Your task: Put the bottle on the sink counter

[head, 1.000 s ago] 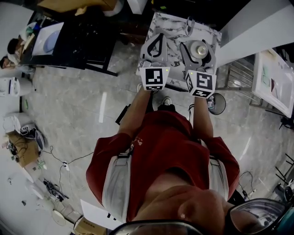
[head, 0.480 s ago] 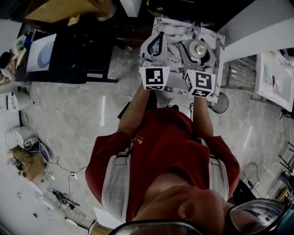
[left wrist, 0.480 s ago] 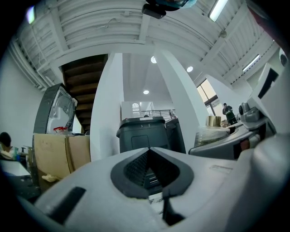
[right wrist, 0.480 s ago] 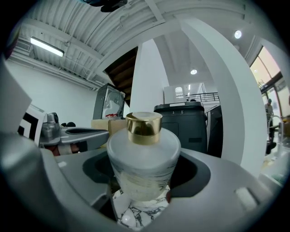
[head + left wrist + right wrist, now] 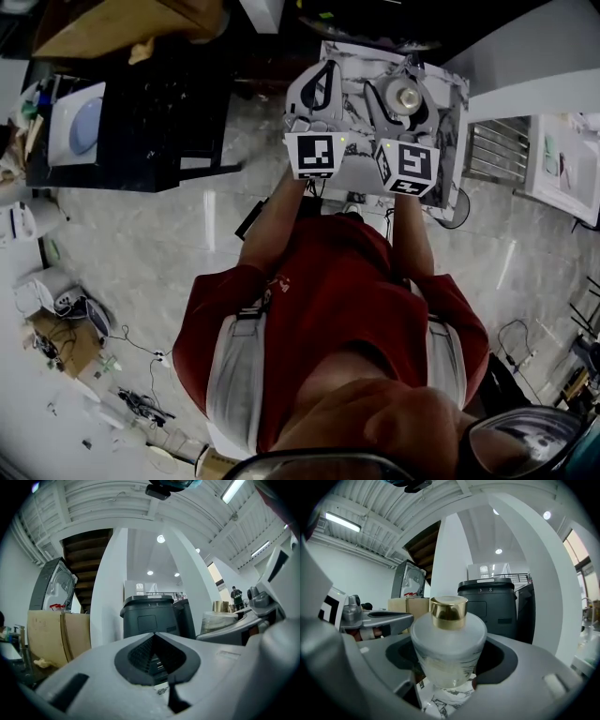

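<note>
Bottle (image 5: 449, 641) (gold cap) gripped in right tongs (image 5: 450, 667) over marbled counter (image 5: 361, 70); left tongs (image 5: 154, 635) together, empty; dark bin (image 5: 147, 616) beyond.

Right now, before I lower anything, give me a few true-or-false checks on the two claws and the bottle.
1. The right claw is closed on the bottle. True.
2. The bottle's cap is black. False: the cap is gold, on a frosted body.
3. The left claw is empty, its jaws together. True.
4. The bottle lies on its side in the claw. False: it is upright, cap up.
5. In the head view both claws are out over the marbled counter. True.
</note>
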A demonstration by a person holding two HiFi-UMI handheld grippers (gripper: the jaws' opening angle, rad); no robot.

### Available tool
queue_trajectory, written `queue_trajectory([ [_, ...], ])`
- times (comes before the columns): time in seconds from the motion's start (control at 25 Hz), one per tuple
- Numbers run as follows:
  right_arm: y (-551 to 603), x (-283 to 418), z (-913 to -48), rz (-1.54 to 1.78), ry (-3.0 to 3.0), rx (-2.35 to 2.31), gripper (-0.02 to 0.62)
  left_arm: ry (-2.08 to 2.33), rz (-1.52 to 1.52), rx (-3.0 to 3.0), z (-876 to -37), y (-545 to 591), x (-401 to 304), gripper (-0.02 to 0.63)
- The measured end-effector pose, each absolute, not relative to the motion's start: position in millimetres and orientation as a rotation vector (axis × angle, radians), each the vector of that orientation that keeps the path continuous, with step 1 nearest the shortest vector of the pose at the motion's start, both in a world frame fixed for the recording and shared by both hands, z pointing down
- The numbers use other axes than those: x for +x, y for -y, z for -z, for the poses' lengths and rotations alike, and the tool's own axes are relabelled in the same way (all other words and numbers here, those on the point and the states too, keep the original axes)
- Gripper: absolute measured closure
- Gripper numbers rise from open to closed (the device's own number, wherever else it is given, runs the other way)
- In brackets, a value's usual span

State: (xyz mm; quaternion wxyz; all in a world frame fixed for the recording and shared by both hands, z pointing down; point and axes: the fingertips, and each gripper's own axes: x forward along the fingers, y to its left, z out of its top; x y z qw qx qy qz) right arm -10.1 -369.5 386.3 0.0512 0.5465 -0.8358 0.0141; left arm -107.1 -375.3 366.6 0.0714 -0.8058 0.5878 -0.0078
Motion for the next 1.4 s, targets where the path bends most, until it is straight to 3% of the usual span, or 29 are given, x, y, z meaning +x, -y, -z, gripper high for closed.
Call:
queue_trajectory([
  [1.4,466.7,-55.9,-525.6,-0.251,2.362,1.662,0.258,-1.726,0.102,-2.442,-420.9,437.7,-168.2,0.604],
])
